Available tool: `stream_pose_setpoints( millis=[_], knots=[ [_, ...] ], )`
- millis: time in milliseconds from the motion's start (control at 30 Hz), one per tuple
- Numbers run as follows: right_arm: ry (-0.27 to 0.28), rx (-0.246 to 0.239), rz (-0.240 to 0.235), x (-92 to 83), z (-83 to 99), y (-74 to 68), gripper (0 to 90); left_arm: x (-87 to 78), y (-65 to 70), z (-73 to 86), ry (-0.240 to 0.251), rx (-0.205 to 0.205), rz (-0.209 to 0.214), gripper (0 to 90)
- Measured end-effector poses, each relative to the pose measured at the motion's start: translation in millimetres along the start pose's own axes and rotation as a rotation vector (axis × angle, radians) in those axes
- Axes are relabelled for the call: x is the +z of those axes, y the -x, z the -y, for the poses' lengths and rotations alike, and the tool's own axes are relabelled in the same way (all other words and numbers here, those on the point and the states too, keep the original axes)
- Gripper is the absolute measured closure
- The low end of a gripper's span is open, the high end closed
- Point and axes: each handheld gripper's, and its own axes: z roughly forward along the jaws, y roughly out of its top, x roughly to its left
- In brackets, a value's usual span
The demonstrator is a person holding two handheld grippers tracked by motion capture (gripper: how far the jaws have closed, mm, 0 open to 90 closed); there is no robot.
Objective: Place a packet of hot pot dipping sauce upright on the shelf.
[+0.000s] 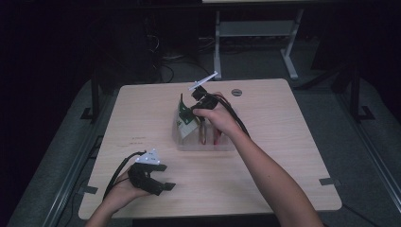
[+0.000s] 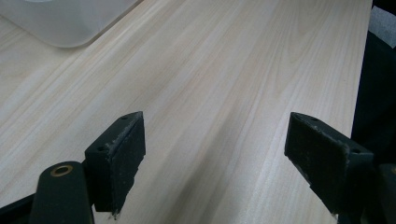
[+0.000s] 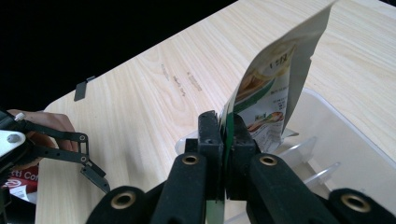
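1. The right tool [image 3: 226, 140] is clamped on a flat printed packet [image 3: 271, 88]; its two jaws pinch the packet's lower edge, and the packet stands upright beyond them
2. In the high view the packet [image 1: 185, 116] sits at the left end of a clear plastic organiser [image 1: 205, 142], directly under the right tool [image 1: 197, 108], with its lower part apparently inside the end compartment; whether it rests on the floor of that compartment cannot be told
3. The organiser [image 3: 336, 140] shows clear dividers just beyond the right tool's jaws, and the packet stands at one of them
4. Red items [image 1: 218, 137] already occupy compartments to the person's side of the right tool; their exact kind is too small to tell
5. The left tool [image 2: 215, 154] stands with jaws wide apart and nothing between them, hovering over bare surface [image 2: 224, 70]; in the high view it [image 1: 158, 185] is well apart from the organiser, near the front edge
6. Judgement: the filing of this packet is near its end, with insertion apparently under way and release not yet made
7. Judgement: what is left is to seat the packet fully, part the right tool's jaws and draw clear without tipping it
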Motion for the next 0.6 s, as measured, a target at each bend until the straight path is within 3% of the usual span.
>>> stream_pose_setpoints(
  millis=[167,300,333,433,600],
  knots=[
    [0.034,-0.010,0.006,-8.5,-4.0,-1.9,80.0,-0.1,0.1,-0.2,-0.003,0.003,0.000,20.0],
    [0.015,-0.040,0.041,-14.6,-6.0,-6.6,73.9,-0.9,0.2,-0.7,-0.001,0.010,-0.004,20.0],
    [0.014,-0.029,0.042,-16.0,-5.9,-8.4,71.9,-0.9,0.1,-0.6,-0.002,0.010,-0.004,20.0],
    [-0.005,-0.083,0.093,-20.2,-5.2,-9.7,64.7,-0.4,-0.5,-0.7,0.002,0.012,-0.004,20.0],
    [-0.041,-0.106,0.134,-24.7,-4.5,-12.5,57.5,0.0,-0.1,-1.2,0.000,0.012,-0.003,20.0]
  ],
)
